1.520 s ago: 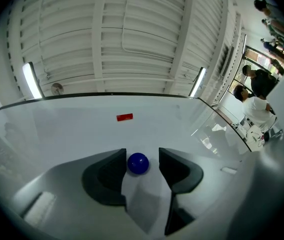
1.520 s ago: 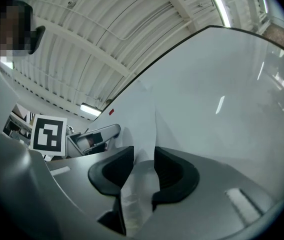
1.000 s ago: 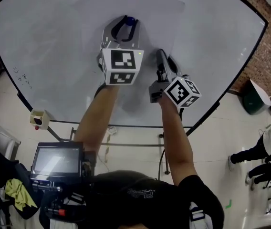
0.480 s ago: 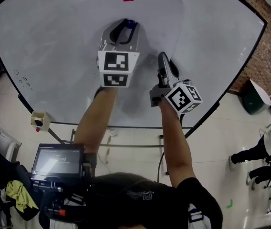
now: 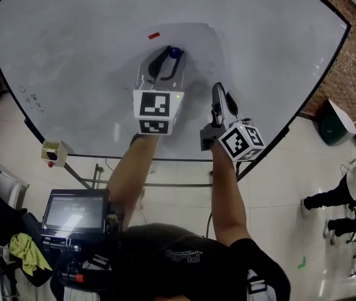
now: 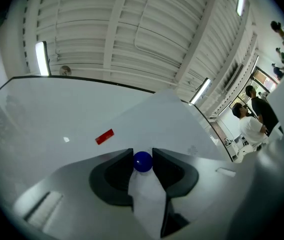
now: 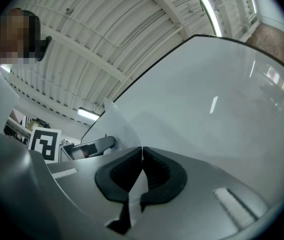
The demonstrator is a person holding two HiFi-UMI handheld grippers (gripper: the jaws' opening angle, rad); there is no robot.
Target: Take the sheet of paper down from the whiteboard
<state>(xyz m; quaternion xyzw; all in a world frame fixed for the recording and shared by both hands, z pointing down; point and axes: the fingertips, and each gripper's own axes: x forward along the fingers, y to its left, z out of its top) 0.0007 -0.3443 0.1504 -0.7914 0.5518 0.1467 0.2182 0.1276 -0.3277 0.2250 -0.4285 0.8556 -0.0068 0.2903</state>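
Note:
A white sheet of paper [image 5: 193,42] hangs on the whiteboard [image 5: 71,55], with a small red magnet [image 5: 154,36] at its upper left corner. My left gripper [image 5: 168,52] is shut on a blue ball magnet [image 5: 175,52]; in the left gripper view the blue magnet [image 6: 142,161] sits between the jaw tips over the paper [image 6: 172,119], with the red magnet [image 6: 104,136] to its left. My right gripper [image 5: 217,88] is shut on the sheet's right edge. In the right gripper view the paper [image 7: 116,121] curls up and away from the closed jaws [image 7: 142,151].
A monitor [image 5: 74,209] on a cart stands at lower left, and a small box [image 5: 51,153] hangs by the board's lower edge. A dark green bin [image 5: 331,127] and standing people [image 5: 347,199] are at the right. A brick wall flanks the board.
Both grippers have come down the board, the left one bringing the blue magnet with it. The red magnet now sits tilted, and the paper bows more by the right gripper.

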